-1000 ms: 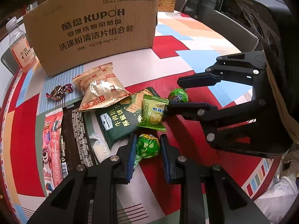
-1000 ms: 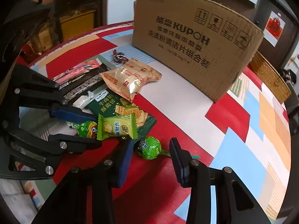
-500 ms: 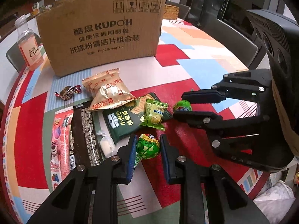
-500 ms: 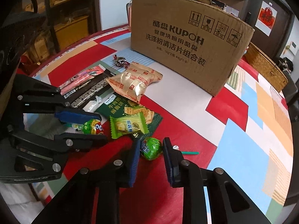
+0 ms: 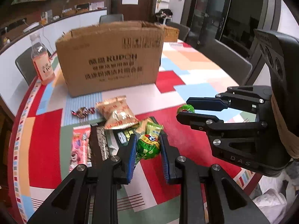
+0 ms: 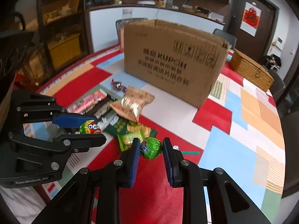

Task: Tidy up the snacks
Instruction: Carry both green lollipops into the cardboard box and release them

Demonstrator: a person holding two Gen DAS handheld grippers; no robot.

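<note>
My left gripper (image 5: 147, 145) is shut on a green lollipop with cartoon eyes (image 5: 148, 146) and holds it above the table. It also shows in the right wrist view (image 6: 90, 127). My right gripper (image 6: 151, 149) is shut on a second green lollipop (image 6: 151, 148) with a green stick (image 6: 189, 152); it shows in the left wrist view (image 5: 185, 109). A cardboard box (image 5: 110, 63) stands open-topped at the back. Snack packets lie on the table: a gold biscuit bag (image 5: 116, 113), a green cracker pack (image 6: 130, 128), a pink strip (image 5: 80, 145).
A drink bottle (image 5: 42, 63) stands left of the box. A wrapped candy (image 5: 83, 111) lies near the gold bag. A wicker basket (image 6: 250, 69) sits right of the box. Chairs ring the round patterned table (image 5: 196, 85).
Both grippers have risen and pulled back with their lollipops held. The right gripper closed on its lollipop during the last second. The snack pile now lies lower and farther away.
</note>
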